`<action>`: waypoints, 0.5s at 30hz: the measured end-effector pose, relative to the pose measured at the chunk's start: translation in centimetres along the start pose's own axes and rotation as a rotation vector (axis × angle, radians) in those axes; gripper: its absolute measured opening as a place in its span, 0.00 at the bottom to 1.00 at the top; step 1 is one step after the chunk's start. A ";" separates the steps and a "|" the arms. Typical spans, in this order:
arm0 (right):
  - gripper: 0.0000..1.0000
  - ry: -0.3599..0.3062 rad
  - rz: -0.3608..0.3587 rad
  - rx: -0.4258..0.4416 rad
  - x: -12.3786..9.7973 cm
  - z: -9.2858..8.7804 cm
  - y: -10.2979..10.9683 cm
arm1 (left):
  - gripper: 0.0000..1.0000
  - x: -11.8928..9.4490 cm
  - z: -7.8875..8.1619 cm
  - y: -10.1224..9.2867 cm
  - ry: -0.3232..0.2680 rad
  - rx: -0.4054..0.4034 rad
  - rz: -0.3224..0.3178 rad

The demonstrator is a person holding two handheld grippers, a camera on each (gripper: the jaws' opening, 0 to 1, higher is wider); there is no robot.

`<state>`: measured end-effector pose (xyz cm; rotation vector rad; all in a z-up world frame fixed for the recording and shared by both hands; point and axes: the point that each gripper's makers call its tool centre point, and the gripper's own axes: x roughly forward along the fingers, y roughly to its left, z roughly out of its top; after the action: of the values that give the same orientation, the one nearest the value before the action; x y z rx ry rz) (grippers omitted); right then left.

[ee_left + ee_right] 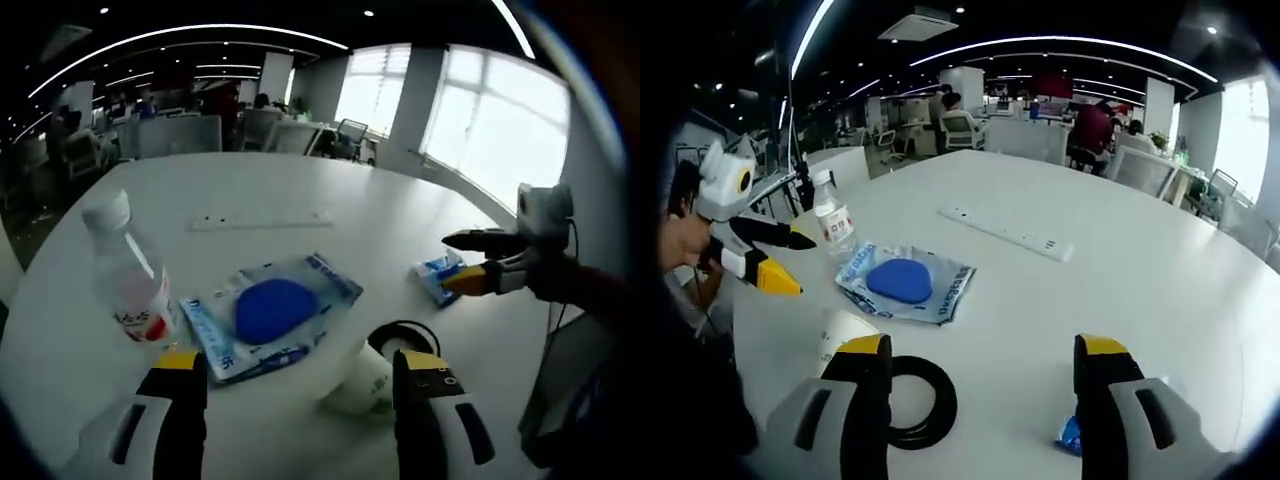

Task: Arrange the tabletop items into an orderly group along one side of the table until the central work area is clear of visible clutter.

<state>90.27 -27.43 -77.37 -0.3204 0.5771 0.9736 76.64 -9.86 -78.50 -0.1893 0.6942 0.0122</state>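
White matte table [300, 190] | crinkled clear bag [270, 312], blue oval inside | black rubber ring [920, 400]

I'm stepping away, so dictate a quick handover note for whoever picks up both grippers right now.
Left gripper: open, holding nothing, above the paper cup.
Right gripper: open, holding nothing, near the small blue packet.
Things: water bottle, blue pad in its plastic bag, paper cup lying on its side beside the black ring, white power strip, all spread over the white table.
Done: nothing grouped yet.
Left: move everything to one side.
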 end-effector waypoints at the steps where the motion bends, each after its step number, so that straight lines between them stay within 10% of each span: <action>1: 0.70 0.001 0.003 -0.002 0.1 0.0 0.1 | 0.74 0.0 -0.1 0.1 0.001 -0.003 0.001; 15: 0.67 0.032 0.040 0.007 1.8 -0.1 1.3 | 0.67 0.5 -2.5 1.2 0.025 -0.075 0.024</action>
<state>89.88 -25.58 -78.50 -0.3199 0.6174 1.0066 75.30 -9.11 -80.91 -0.2529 0.7213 0.0593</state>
